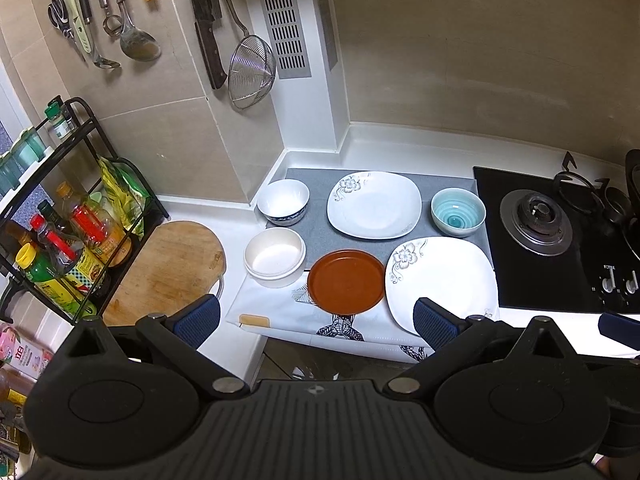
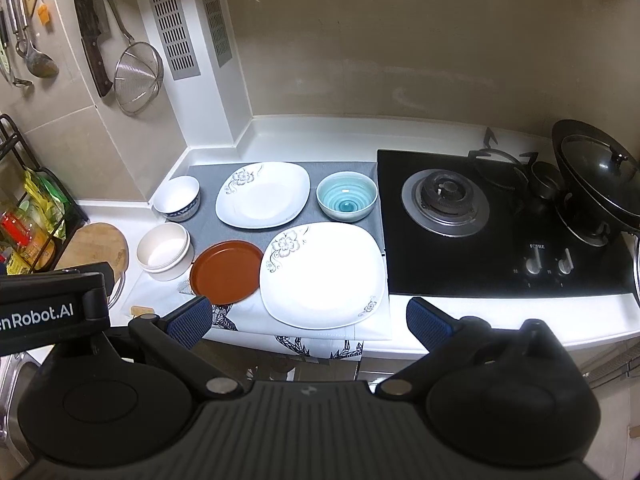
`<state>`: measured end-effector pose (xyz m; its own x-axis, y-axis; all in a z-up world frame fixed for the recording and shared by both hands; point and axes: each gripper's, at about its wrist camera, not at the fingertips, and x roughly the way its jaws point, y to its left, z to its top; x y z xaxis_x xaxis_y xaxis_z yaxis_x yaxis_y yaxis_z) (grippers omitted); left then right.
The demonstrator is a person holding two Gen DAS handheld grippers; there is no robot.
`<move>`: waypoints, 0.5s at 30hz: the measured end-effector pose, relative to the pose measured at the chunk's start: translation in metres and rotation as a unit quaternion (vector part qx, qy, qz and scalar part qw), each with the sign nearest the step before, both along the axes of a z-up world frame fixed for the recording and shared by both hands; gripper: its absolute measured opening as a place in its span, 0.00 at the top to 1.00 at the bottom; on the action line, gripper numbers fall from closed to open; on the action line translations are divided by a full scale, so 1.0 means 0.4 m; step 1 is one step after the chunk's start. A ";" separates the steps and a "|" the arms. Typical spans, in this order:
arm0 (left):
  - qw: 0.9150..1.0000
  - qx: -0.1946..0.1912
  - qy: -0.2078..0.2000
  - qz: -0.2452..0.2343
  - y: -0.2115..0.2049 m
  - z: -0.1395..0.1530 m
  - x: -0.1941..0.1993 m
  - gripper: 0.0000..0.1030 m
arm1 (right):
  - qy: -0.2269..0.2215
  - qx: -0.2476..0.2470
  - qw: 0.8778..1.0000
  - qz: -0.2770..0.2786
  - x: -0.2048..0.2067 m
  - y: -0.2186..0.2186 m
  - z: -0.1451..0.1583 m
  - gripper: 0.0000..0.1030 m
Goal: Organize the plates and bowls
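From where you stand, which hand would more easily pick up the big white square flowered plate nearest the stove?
Probably the right gripper: open, with the near white square flowered plate directly ahead, unlike the left gripper.

At the bottom of the frame the right tool [image 2: 308, 320] hangs with jaws wide apart, holding nothing. Above it on the bench [image 2: 500, 312], a large white plate [image 2: 322, 276] touches a brown plate [image 2: 226, 272]. Farther up sit a second white plate [image 2: 262, 196] and a teal bowl [image 2: 347, 196]; two white bowls [image 2: 164, 252] lie at centre left.
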<state>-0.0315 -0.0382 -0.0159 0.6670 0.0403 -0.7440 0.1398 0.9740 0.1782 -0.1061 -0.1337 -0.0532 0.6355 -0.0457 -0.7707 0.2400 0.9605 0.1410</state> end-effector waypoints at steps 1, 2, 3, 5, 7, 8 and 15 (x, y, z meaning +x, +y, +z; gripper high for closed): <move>1.000 0.000 0.000 0.000 -0.002 0.000 0.001 0.01 | 0.000 0.000 1.000 0.000 0.000 -0.001 0.000 0.00; 1.000 0.000 -0.001 0.000 -0.004 0.000 0.003 0.01 | 0.000 0.000 1.000 -0.001 0.002 -0.003 0.001 0.00; 1.000 -0.001 -0.002 -0.001 -0.004 0.001 0.005 0.01 | -0.001 0.000 1.000 -0.001 0.004 -0.003 0.002 0.00; 1.000 -0.002 -0.002 -0.001 -0.005 0.000 0.009 0.01 | -0.001 0.000 1.000 -0.003 0.006 -0.008 0.002 0.00; 1.000 -0.003 -0.002 -0.002 -0.005 -0.002 0.016 0.01 | -0.001 -0.001 1.000 -0.004 0.011 -0.009 0.002 0.00; 1.000 -0.004 -0.002 -0.002 -0.007 -0.004 0.019 0.01 | -0.001 -0.002 1.000 -0.004 0.014 -0.009 0.002 0.00; 1.000 -0.008 0.018 -0.005 -0.007 -0.037 0.077 0.01 | 0.005 -0.002 1.000 -0.006 0.050 -0.013 -0.023 0.00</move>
